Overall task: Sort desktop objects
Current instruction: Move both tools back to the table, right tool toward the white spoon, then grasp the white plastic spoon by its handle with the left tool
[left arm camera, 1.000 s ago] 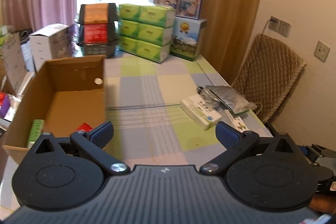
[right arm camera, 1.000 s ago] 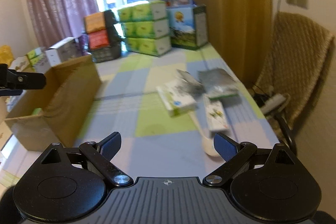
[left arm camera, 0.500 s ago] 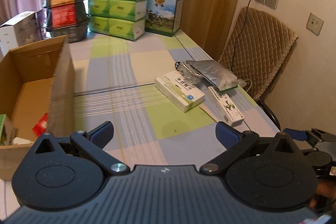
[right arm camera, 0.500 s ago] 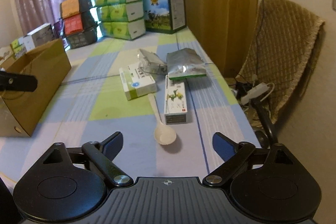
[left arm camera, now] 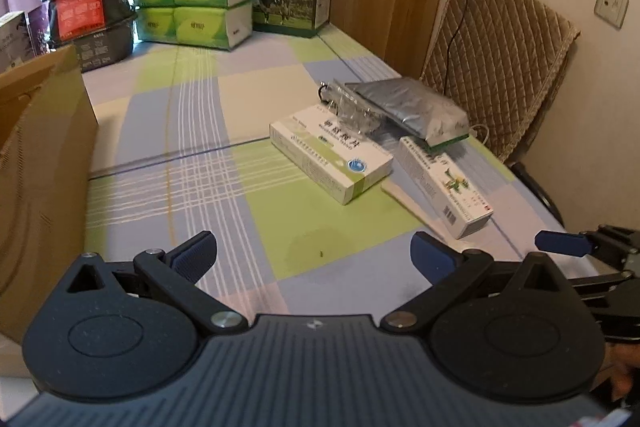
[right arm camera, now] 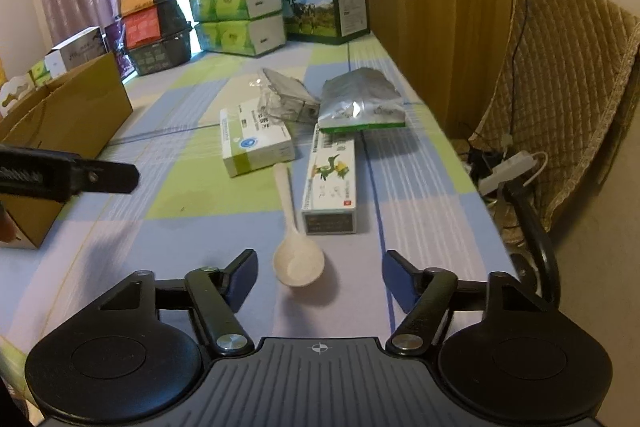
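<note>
Right gripper (right arm camera: 320, 281): jaws spread wide, nothing between them, low over the checked tablecloth (right arm camera: 192, 195). The bowl of the white spoon (right arm camera: 298, 263) lies on the cloth just ahead of the gap, not touching either finger.

Left gripper (left arm camera: 314, 253): jaws likewise spread and empty, facing the flat medicine box (left arm camera: 330, 161), which lies well ahead of it.

Location of items: spoon at the near edge of the cluster, between the flat medicine box (right arm camera: 256, 143) and the long narrow box (right arm camera: 330, 183). The handle runs just beside the long box; contact cannot be confirmed. A foil pouch (right arm camera: 362, 103) rests behind, overlapping the far end of the long box. The open cardboard box (right arm camera: 68, 131), the likely destination, stands at the left.

Handling assessment: the spoon appears to be thin plastic, judged light, rigid and somewhat slick. The round bowl would tend to slip from flat pads; the handle, pinched across its width near the bowl, is the sounder hold.

Orientation: the spoon's long axis runs away from the right gripper, bowl nearest, hollow side up, handle pointing towards the far boxes and leaning slightly left.
</note>
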Motion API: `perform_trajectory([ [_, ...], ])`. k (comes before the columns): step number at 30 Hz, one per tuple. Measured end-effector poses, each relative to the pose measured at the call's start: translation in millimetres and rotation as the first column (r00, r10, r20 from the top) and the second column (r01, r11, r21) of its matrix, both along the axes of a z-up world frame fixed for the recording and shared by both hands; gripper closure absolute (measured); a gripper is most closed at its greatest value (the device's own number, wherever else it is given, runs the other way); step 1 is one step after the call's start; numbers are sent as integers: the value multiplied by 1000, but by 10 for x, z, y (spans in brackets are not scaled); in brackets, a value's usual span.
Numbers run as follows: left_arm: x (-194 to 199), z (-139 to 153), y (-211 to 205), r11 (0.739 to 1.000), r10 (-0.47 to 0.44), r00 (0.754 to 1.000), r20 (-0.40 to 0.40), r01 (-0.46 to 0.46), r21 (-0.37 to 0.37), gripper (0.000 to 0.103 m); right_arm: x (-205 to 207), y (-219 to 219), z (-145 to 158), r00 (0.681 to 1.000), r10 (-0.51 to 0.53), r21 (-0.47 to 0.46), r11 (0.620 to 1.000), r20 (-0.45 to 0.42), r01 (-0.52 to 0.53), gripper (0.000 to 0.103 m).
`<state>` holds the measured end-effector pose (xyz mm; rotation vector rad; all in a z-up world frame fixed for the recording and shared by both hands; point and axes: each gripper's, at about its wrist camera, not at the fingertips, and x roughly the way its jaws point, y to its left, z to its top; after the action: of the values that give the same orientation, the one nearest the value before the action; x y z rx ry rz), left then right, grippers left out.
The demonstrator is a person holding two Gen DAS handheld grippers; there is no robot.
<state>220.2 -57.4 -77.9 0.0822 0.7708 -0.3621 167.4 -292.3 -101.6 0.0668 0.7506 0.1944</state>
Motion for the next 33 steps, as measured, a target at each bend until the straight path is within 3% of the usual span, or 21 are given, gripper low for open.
perform_trajectory([
  [5,53,-227,123,999,28,998,-63,-31,-45,2,46,61,-71,999,23,6,1000,-29,-23,51],
  [10,39,-210,148,997,23,998,-60,-27,-73,2,119,155,-115,999,23,16,1000,-42,-22,65],
  [15,60,-227,174,995,28,997,-77,-36,-99,2,130,269,-137,993,113,98,989,-47,-108,65],
  [18,55,-227,156,994,18,997,-78,-26,-107,2,74,296,-131,992,125,68,990,-33,-123,65],
  [22,25,-236,79,994,-7,997,-82,-1,-109,2,-27,163,-74,998,65,40,997,13,-65,63],
  [26,-39,-211,-63,992,-33,996,-85,22,-127,2,-98,-82,-17,996,-63,37,997,61,61,56],
  [33,-184,-265,-454,991,-81,993,-81,71,-116,6,-23,-379,3,978,-207,38,978,31,206,51],
])
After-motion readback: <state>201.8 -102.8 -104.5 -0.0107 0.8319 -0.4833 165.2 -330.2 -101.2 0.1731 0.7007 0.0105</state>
